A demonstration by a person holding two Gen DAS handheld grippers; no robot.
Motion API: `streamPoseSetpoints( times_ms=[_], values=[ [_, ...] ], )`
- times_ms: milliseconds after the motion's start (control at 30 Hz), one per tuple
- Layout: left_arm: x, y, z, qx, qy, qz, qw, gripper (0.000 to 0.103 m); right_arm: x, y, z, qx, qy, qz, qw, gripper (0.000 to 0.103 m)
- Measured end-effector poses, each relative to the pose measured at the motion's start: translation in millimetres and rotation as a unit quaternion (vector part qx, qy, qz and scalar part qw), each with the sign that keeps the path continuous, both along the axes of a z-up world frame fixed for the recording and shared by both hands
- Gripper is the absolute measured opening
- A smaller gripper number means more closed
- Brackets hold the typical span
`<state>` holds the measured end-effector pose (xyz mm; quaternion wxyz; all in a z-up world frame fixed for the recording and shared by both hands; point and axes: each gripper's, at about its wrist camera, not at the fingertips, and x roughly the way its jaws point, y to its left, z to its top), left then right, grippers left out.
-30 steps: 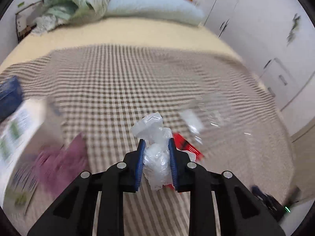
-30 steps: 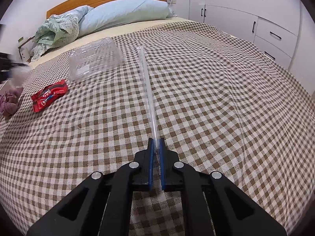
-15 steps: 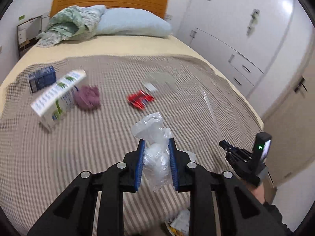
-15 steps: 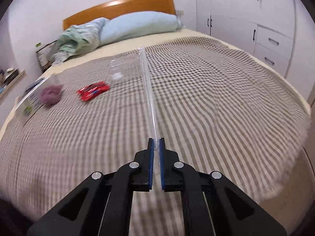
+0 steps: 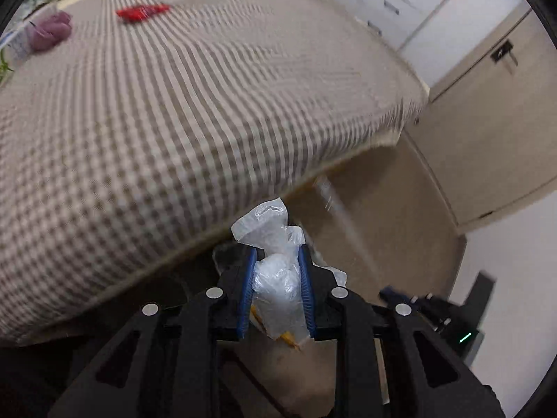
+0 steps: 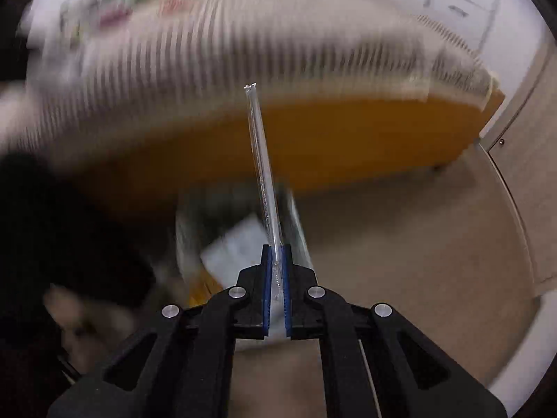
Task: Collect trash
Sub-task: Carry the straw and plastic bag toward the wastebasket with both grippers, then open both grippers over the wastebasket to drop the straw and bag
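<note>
Two pieces of trash are in hand at once. The left gripper is clamped on a crumpled clear plastic bag, which bulges out above and below the blue pads, with a yellowish scrap showing at its lower end. The right gripper is pinched nearly closed on the end of a long clear plastic sleeve that sticks out straight ahead of the fingertips. Both point steeply down past the foot of the bed, over the floor. Just ahead of and below the right fingertips sits what looks like a plastic-lined bin with paper already in it, though blur hides its rim. Back on the checked cover, far ahead and to the left of the left gripper, a red wrapper and a purple wad are not yet collected. The likely trouble is the sleeve: it is long, stiff and light, so released from this angle it could bridge the bin's edge or tip out onto the floor. The bag, light and springy, may cling to a pad or drift aside when let go.
</note>
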<state>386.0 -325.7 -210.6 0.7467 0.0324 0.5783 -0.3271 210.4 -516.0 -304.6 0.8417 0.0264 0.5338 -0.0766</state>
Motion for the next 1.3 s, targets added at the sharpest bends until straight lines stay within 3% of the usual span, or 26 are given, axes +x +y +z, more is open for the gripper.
streamPoseSetpoints(
  times_ms=[133,267,333,433,567,833,967,1067,1100,1133,1200,1300],
  values=[
    [-4,-8,-25,0.022,0.024,-0.008,0.9994,0.022,-4,0,-72,0.026,0.084,0.012,0.996,0.006],
    [-4,-11,-47,0.046,0.042,-0.008,0.9980,0.022,21,-9,-128,0.046,0.114,-0.006,0.992,0.006],
    [-4,-14,-54,0.051,0.049,-0.009,0.9974,0.022,37,-16,-157,0.027,0.125,-0.023,0.992,0.009],
    [-6,-22,-61,0.059,0.050,-0.021,0.9968,0.023,57,-31,-195,0.043,0.173,-0.056,0.982,0.051],
    [1,-32,-73,0.066,0.061,-0.022,0.9957,0.023,52,-46,-180,0.080,0.128,-0.099,0.984,0.062],
    [-15,-84,-115,0.086,0.099,-0.065,0.9892,0.024,3,-82,-146,0.103,0.082,-0.182,0.974,0.063],
    [-25,-124,-161,0.137,0.135,-0.096,0.9766,0.024,-21,-100,-136,0.116,0.074,-0.226,0.964,0.063],
    [-37,-146,-187,0.155,0.164,-0.124,0.9663,0.025,-35,-104,-131,0.115,0.068,-0.245,0.960,0.063],
    [-42,-151,-192,0.158,0.166,-0.131,0.9646,0.028,-38,-104,-129,0.116,0.068,-0.248,0.959,0.063],
    [-48,-162,-202,0.158,0.173,-0.147,0.9611,0.050,-41,-105,-129,0.117,0.069,-0.251,0.958,0.063],
    [-57,-166,-219,0.175,0.185,-0.162,0.9534,0.075,-43,-104,-129,0.118,0.072,-0.252,0.958,0.063],
    [-63,-158,-233,0.197,0.187,-0.163,0.9485,0.075,-40,-102,-129,0.117,0.073,-0.247,0.959,0.063]
  ],
)
